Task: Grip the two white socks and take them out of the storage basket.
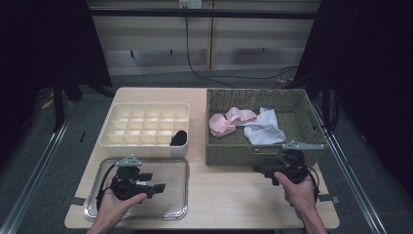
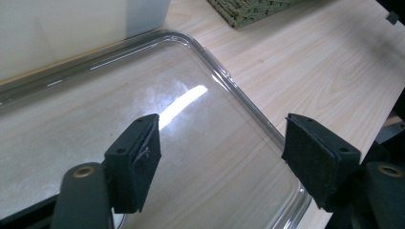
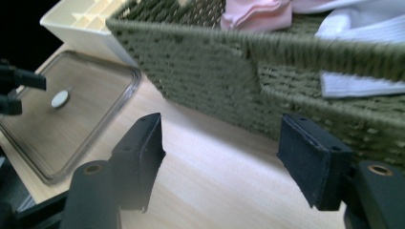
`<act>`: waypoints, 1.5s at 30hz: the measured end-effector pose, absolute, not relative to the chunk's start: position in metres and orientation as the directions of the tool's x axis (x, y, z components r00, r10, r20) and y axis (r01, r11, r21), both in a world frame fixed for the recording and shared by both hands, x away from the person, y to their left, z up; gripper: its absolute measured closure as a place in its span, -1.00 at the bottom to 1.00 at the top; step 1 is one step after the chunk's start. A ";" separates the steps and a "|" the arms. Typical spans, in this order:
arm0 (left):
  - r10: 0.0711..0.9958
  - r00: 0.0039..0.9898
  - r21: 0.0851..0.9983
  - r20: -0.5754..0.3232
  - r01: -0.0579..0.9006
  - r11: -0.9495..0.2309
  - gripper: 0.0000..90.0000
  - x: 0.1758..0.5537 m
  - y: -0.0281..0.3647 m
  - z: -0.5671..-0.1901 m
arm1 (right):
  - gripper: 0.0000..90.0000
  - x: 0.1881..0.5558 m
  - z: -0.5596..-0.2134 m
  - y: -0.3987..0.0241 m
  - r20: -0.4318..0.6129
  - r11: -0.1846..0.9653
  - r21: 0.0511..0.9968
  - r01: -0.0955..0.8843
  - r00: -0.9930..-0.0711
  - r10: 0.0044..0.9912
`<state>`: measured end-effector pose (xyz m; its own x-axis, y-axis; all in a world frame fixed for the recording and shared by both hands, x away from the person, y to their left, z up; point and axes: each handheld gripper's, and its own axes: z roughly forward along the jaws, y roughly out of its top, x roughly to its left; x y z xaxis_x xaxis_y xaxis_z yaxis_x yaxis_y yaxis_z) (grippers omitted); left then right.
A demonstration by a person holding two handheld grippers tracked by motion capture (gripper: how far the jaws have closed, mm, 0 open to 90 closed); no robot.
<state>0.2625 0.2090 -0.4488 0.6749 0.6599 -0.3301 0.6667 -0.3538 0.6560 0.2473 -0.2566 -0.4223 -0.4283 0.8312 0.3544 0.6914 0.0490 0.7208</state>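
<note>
A woven olive basket (image 1: 292,97) at the right of the table holds a pink cloth (image 1: 226,121) and a white cloth (image 1: 265,127). Left of it stands a cream divided organiser (image 1: 114,130) with a black item (image 1: 178,138) in a front compartment. My left gripper (image 1: 158,187) hangs open over a clear tray (image 1: 180,168), nothing between its pads (image 2: 138,157). My right gripper (image 1: 258,167) is open too, just in front of the basket's near wall (image 3: 215,71), its pads (image 3: 308,157) empty. The pink cloth (image 3: 255,12) and white cloth (image 3: 353,86) peek over the rim.
Bare wooden tabletop (image 1: 229,190) lies between the tray and my right hand. The clear tray (image 2: 253,109) rests on the table near its front left edge. Black tape marks (image 1: 328,198) sit at the table's front corners. Cables hang behind the table.
</note>
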 end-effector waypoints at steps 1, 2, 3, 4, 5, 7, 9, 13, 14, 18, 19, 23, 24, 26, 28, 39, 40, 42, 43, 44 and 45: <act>0.663 0.671 0.656 -0.331 0.669 -0.350 -0.41 0.263 0.210 -0.449 | -0.33 0.249 -0.419 -0.258 0.354 0.042 0.726 0.687 -0.424 0.834; 0.654 0.674 0.658 -0.343 0.669 -0.345 -0.41 0.262 0.211 -0.450 | -0.33 0.250 -0.417 -0.259 0.356 0.040 0.728 0.685 -0.428 0.831; 0.643 0.680 0.661 -0.353 0.668 -0.343 -0.41 0.262 0.212 -0.452 | -0.33 0.250 -0.417 -0.259 0.356 0.040 0.728 0.685 -0.428 0.831; 0.647 0.674 0.661 -0.356 0.671 -0.336 -0.42 0.262 0.213 -0.453 | -0.33 0.250 -0.415 -0.260 0.353 0.042 0.732 0.680 -0.431 0.831; 0.642 0.678 0.667 -0.358 0.667 -0.332 -0.41 0.261 0.214 -0.454 | -0.28 0.252 -0.411 -0.262 0.348 0.043 0.737 0.675 -0.433 0.832; 0.631 0.684 0.676 -0.366 0.661 -0.324 -0.37 0.260 0.214 -0.455 | -0.26 0.253 -0.409 -0.264 0.348 0.042 0.737 0.675 -0.431 0.833; 0.626 0.684 0.677 -0.374 0.663 -0.320 -0.23 0.261 0.215 -0.458 | -0.26 0.255 -0.404 -0.266 0.355 0.039 0.736 0.675 -0.435 0.828; 0.624 0.680 0.674 -0.384 0.669 -0.315 -0.27 0.262 0.215 -0.459 | -0.23 0.258 -0.397 -0.269 0.348 0.041 0.743 0.668 -0.438 0.829; 0.625 0.681 0.673 -0.382 0.668 -0.316 -0.28 0.262 0.216 -0.459 | -0.23 0.259 -0.394 -0.269 0.344 0.044 0.743 0.668 -0.438 0.831; 0.628 0.677 0.681 -0.384 0.667 -0.303 -0.34 0.259 0.217 -0.457 | -0.16 0.269 -0.387 -0.274 0.329 0.046 0.749 0.661 -0.431 0.840; 0.633 0.672 0.685 -0.384 0.667 -0.293 -0.36 0.258 0.219 -0.456 | -0.15 0.271 -0.386 -0.275 0.327 0.046 0.750 0.660 -0.430 0.842; 0.662 0.633 0.668 -0.401 0.697 -0.261 -0.32 0.261 0.222 -0.457 | -0.17 0.280 -0.383 -0.281 0.329 0.038 0.749 0.662 -0.420 0.846; 0.664 0.629 0.666 -0.404 0.700 -0.259 -0.32 0.261 0.223 -0.457 | -0.17 0.280 -0.383 -0.281 0.329 0.038 0.749 0.662 -0.420 0.846; 0.658 0.639 0.672 -0.399 0.692 -0.265 -0.31 0.262 0.224 -0.457 | -0.19 0.284 -0.383 -0.284 0.328 0.037 0.747 0.664 -0.416 0.848; 0.654 0.649 0.676 -0.389 0.683 -0.275 -0.32 0.261 0.224 -0.457 | -0.21 0.288 -0.383 -0.287 0.321 0.041 0.745 0.665 -0.413 0.852; 0.656 0.664 0.691 -0.360 0.662 -0.291 -0.30 0.260 0.222 -0.456 | -0.21 0.312 -0.386 -0.294 0.295 0.062 0.722 0.689 -0.387 0.873; 0.656 0.662 0.691 -0.363 0.664 -0.287 -0.30 0.260 0.222 -0.456 | -0.21 0.313 -0.386 -0.295 0.294 0.062 0.720 0.691 -0.385 0.875; 0.657 0.661 0.691 -0.364 0.664 -0.286 -0.31 0.261 0.222 -0.457 | -0.23 0.318 -0.386 -0.297 0.288 0.068 0.713 0.697 -0.380 0.879; 0.655 0.660 0.689 -0.367 0.666 -0.286 -0.32 0.261 0.222 -0.457 | -0.23 0.321 -0.385 -0.297 0.289 0.067 0.711 0.700 -0.377 0.880; 0.654 0.665 0.691 -0.362 0.662 -0.291 -0.32 0.261 0.223 -0.457 | -0.24 0.323 -0.385 -0.298 0.286 0.068 0.710 0.701 -0.375 0.882; 0.651 0.666 0.692 -0.363 0.661 -0.290 -0.32 0.260 0.222 -0.457 | -0.26 0.326 -0.386 -0.300 0.288 0.066 0.707 0.704 -0.372 0.883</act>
<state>0.2603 0.2225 -0.4570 0.6661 0.6514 -0.3632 0.6611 -0.2901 0.6920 0.3258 -0.2996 -0.3857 -0.3717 0.8826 0.2878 0.7039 0.0659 0.7073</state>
